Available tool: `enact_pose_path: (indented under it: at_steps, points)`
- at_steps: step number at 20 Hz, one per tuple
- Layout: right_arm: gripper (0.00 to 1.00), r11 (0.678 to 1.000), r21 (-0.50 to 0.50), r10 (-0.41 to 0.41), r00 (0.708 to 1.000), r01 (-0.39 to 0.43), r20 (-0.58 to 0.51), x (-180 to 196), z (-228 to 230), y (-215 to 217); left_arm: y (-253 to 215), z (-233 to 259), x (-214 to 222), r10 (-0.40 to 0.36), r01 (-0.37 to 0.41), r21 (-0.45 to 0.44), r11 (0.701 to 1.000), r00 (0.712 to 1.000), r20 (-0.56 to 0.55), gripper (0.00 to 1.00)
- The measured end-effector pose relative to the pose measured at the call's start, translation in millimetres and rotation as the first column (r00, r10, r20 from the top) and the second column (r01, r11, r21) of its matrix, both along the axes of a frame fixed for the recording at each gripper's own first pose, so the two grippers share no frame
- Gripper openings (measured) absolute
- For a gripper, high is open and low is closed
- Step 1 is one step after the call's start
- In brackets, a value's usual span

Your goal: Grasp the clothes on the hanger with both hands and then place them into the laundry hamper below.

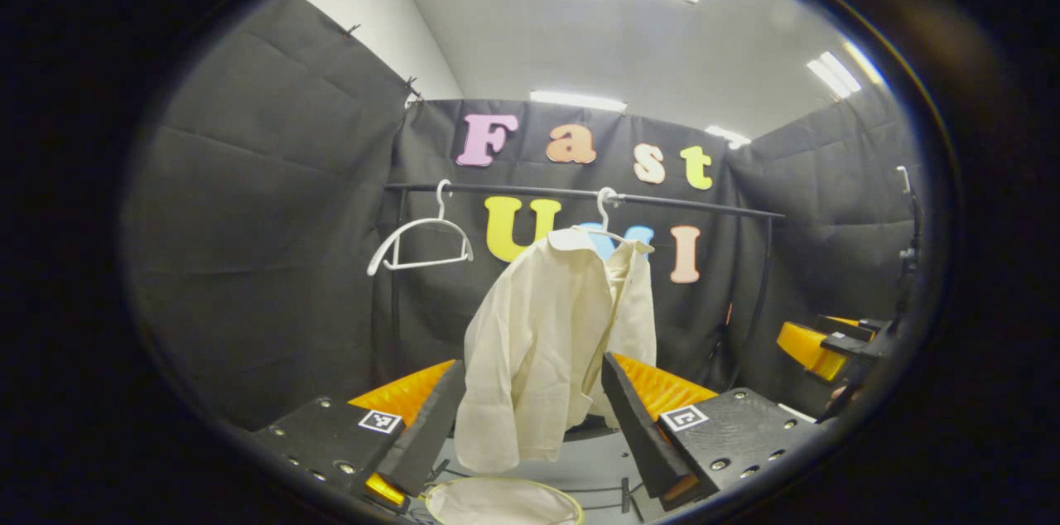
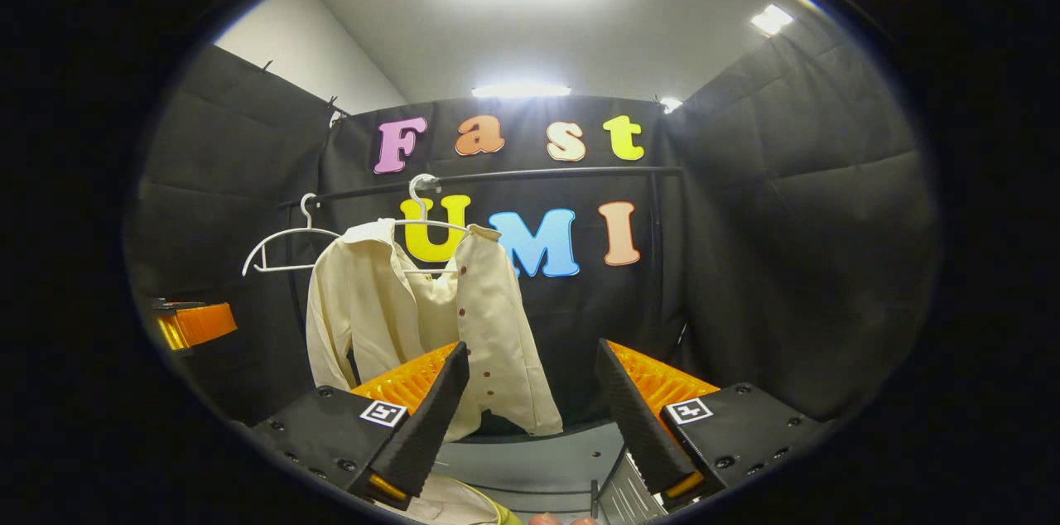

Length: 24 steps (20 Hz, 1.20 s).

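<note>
Nearest, left tool [image 1: 530, 417] spread wide, pinching nothing; right tool [image 2: 530, 417] likewise spread and empty. Low in left gripper view, rim of laundry hamper [image 1: 503, 488] below the cream shirt [image 1: 546, 343], which hangs farther off on a white hanger [image 1: 607, 214] from the black rail [image 1: 704, 206]. Probably light, soft and limp; best pinched at both shoulders near the collar. Right gripper view gives the buttoned front; left gripper view gives the side and a spare hanger [image 1: 418, 243] at the left.
</note>
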State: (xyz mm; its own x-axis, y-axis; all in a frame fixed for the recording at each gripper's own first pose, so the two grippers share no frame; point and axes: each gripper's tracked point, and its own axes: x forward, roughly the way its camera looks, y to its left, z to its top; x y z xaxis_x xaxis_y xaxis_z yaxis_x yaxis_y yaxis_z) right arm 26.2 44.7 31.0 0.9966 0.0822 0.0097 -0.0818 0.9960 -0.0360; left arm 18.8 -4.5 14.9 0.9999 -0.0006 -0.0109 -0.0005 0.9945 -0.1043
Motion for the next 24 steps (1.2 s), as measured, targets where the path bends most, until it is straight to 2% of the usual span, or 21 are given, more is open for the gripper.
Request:
enact_pose_path:
  at_steps: [5, 10, 15, 20, 24]
  points:
    - [0.98, 0.998, 0.003, 0.065, 0.998, -0.065, -0.016, 47, 9, 1, -24, 15, 41, -0.001, 0.001, -0.007, 1.0, 1.0, 0.006, 0.97]
    - [0.98, 0.998, 0.024, 0.065, 0.997, -0.064, -0.04, 111, 4, -10, -55, 29, 96, -0.002, 0.002, 0.003, 1.0, 1.0, 0.001, 0.97]
    - [0.98, 0.994, 0.055, 0.099, 0.992, -0.095, -0.076, 164, -11, -16, -79, 22, 147, 0.008, -0.007, 0.011, 1.0, 1.0, -0.028, 0.98]
    - [0.98, 0.98, 0.125, 0.17, 0.979, -0.157, -0.109, 208, -21, -1, -97, 17, 198, 0.048, -0.046, 0.045, 0.998, 0.997, -0.054, 0.98]
    - [0.98, 0.955, 0.187, 0.257, 0.959, -0.232, -0.119, 240, -23, 27, -105, 12, 232, 0.092, -0.091, 0.011, 0.996, 0.992, -0.087, 0.96]
